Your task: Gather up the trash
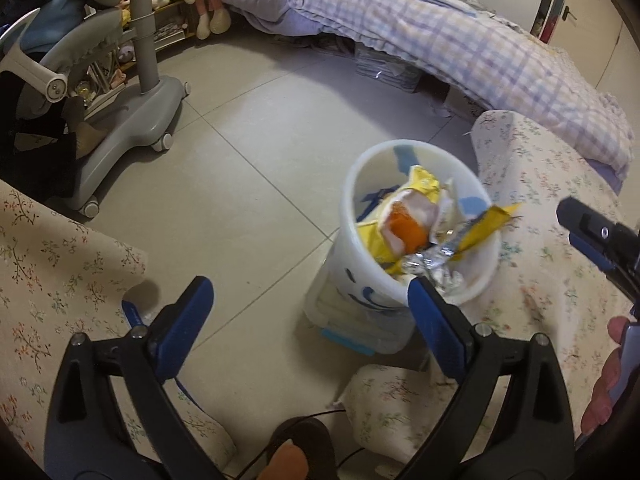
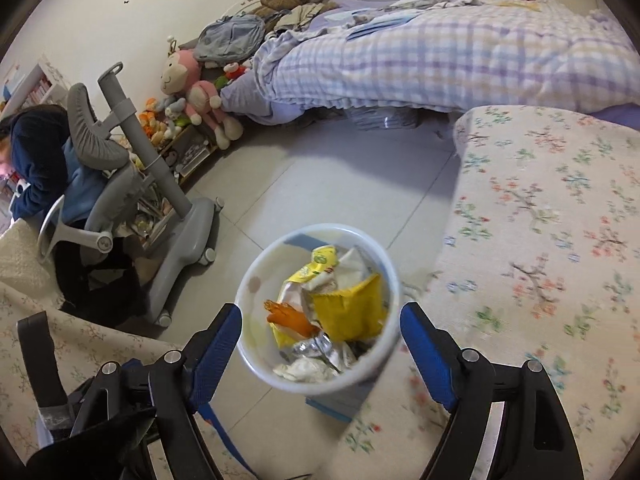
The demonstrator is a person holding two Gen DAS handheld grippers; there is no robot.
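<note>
A white trash bin [image 1: 484, 276] stands on the tiled floor beside floral cushions, filled with yellow wrappers [image 1: 424, 184], an orange piece [image 1: 406, 230] and crumpled foil [image 1: 430, 260]. My left gripper [image 1: 310, 292] is open and empty, just left of and above the bin. My right gripper [image 2: 320, 320] is open and empty, hovering directly over the same bin [image 2: 252, 348], its wrappers [image 2: 348, 312] between the fingers in view. The right gripper's tip also shows at the right edge of the left wrist view [image 1: 592, 236].
Floral cushions [image 2: 540, 240] flank the bin on the right and lower left [image 1: 48, 264]. A grey wheeled chair [image 1: 132, 128] with a seated person stands at left. A bed with a checked quilt [image 2: 460, 68] and plush toys [image 2: 192, 88] lies behind.
</note>
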